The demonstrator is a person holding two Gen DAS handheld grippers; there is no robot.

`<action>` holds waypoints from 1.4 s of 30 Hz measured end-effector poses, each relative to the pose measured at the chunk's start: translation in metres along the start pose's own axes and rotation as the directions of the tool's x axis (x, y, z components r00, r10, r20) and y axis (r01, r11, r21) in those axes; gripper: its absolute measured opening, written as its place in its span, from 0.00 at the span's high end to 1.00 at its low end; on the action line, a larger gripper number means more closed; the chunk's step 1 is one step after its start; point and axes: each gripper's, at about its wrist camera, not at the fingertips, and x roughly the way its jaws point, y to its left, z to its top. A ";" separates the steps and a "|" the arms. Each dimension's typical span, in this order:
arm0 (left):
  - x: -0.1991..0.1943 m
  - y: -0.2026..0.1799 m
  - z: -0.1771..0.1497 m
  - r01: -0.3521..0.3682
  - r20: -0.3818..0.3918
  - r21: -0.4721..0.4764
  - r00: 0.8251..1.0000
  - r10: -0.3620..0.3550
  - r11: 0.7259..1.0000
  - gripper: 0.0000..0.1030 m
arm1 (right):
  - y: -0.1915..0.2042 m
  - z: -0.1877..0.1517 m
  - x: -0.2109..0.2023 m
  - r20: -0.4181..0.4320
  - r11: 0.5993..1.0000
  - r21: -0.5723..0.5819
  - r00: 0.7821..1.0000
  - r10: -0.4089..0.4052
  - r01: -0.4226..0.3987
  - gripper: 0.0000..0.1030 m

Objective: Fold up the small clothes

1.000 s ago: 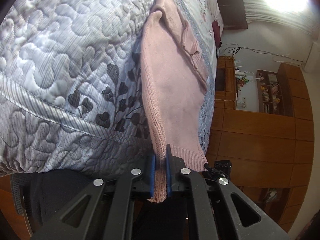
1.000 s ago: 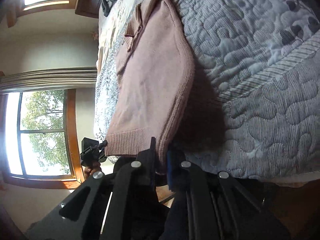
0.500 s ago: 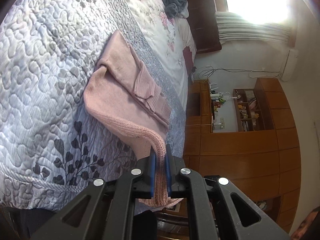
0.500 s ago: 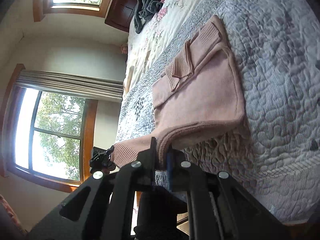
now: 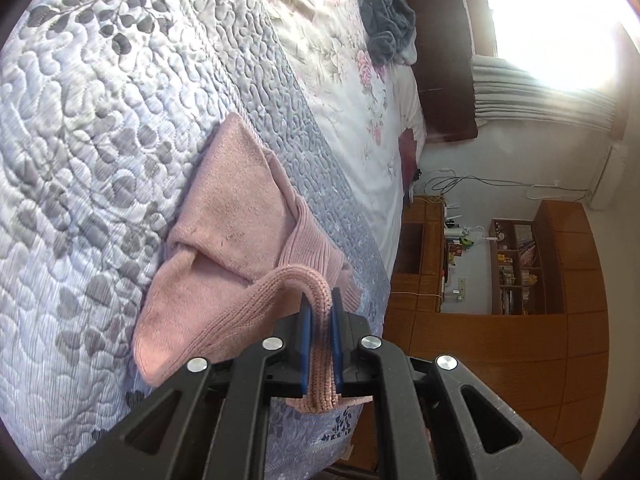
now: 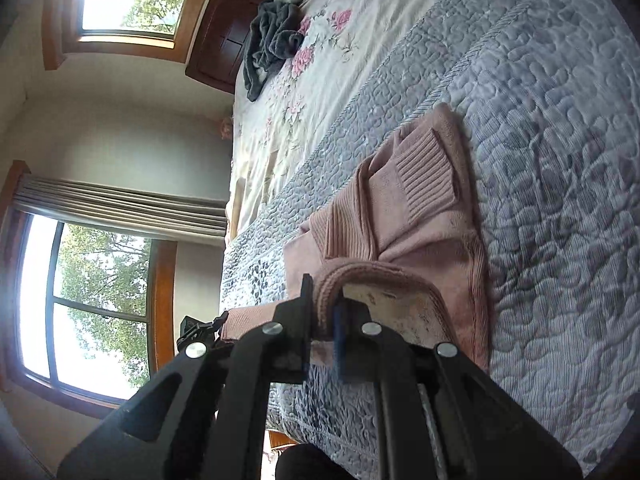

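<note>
- We hold the pink knitted sweater [image 5: 236,216] by its ribbed hem at the bottom centre of both wrist views, the rest lying on the grey-and-white quilted bedspread [image 5: 100,128] with its sleeves already folded across the body.
- Our left gripper [image 5: 319,320] is clenched on one hem corner, the knit pinched between its blue pads [image 5: 305,344].
- Our right gripper [image 6: 323,312] is clamped on the other corner; the hem arches up from its jaws.
- We judge both corners are raised together so the lower half can be carried over the upper and land square.
- A dark grey crumpled garment [image 6: 272,40] waits well apart, at the top of the frame, on the floral sheet [image 6: 320,80].
</note>
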 end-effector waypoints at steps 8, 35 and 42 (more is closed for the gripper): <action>0.077 0.045 0.068 -0.086 -0.014 -0.121 0.996 0.085 0.989 0.91 | -0.042 0.066 0.071 -0.017 0.991 0.070 0.994 -0.110 0.111 0.90; 0.147 0.006 0.104 -0.352 -0.055 0.372 0.915 0.399 0.859 0.52 | -0.059 0.104 0.124 -0.041 0.935 -0.156 0.944 -0.328 0.318 0.59; 0.148 0.014 0.102 -0.317 -0.063 0.340 0.932 0.357 0.885 0.81 | -0.053 0.101 0.133 -0.035 0.925 -0.198 0.940 -0.338 0.325 0.69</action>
